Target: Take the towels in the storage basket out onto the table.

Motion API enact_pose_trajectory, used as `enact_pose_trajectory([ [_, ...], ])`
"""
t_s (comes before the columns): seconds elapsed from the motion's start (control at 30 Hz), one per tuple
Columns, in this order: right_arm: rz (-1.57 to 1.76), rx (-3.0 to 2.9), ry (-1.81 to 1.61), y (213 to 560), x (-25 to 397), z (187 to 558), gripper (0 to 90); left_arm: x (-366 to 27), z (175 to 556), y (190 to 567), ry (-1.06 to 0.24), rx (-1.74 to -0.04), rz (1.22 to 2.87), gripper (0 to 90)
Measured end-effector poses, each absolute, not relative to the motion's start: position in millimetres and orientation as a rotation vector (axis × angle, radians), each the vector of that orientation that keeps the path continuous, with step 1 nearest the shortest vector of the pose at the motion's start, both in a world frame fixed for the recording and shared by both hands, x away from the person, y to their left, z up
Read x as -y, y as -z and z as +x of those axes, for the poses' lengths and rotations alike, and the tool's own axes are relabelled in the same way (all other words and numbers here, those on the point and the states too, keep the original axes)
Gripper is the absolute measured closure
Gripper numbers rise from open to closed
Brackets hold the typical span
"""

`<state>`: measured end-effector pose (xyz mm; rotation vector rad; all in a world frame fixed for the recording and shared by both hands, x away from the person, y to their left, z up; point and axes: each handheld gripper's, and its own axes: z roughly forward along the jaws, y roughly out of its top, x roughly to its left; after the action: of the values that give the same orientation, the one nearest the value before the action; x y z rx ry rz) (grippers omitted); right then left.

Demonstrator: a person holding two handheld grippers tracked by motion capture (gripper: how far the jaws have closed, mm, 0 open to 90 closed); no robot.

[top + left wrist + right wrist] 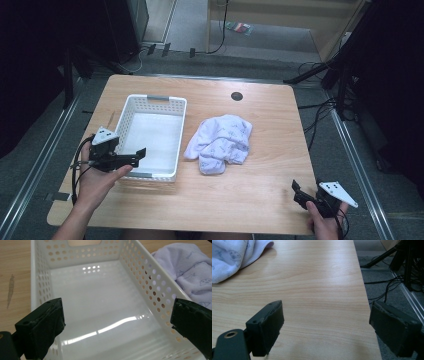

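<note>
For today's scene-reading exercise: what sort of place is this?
Probably a lab or recording workspace: a wooden table set between metal floor rails, loose cables on grey carpet, and hand-held grippers at work.

A white perforated basket (131, 107) sits beside a crumpled pale cloth (222, 142) on the wooden table (270, 115).

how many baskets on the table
1. The white basket stands on the left half of the table, beside the cloth; the left gripper hovers at its near end.
</note>
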<state>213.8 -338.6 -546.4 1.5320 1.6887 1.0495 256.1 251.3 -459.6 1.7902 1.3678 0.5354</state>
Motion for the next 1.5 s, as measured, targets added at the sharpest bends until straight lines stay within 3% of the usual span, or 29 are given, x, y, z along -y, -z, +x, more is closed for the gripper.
enact_pose_trajectory([
  [0.83,1.537,-1.683,-1.04,546.6,338.8,214.3,12.6,-341.9,202.5,511.9,-0.65,-1.401,1.513,0.0],
  [1.5,1.529,-1.693,-1.039,546.6,338.6,214.3,12.5,-376.2,188.9,541.6,-0.658,-1.443,1.397,0.0],
])
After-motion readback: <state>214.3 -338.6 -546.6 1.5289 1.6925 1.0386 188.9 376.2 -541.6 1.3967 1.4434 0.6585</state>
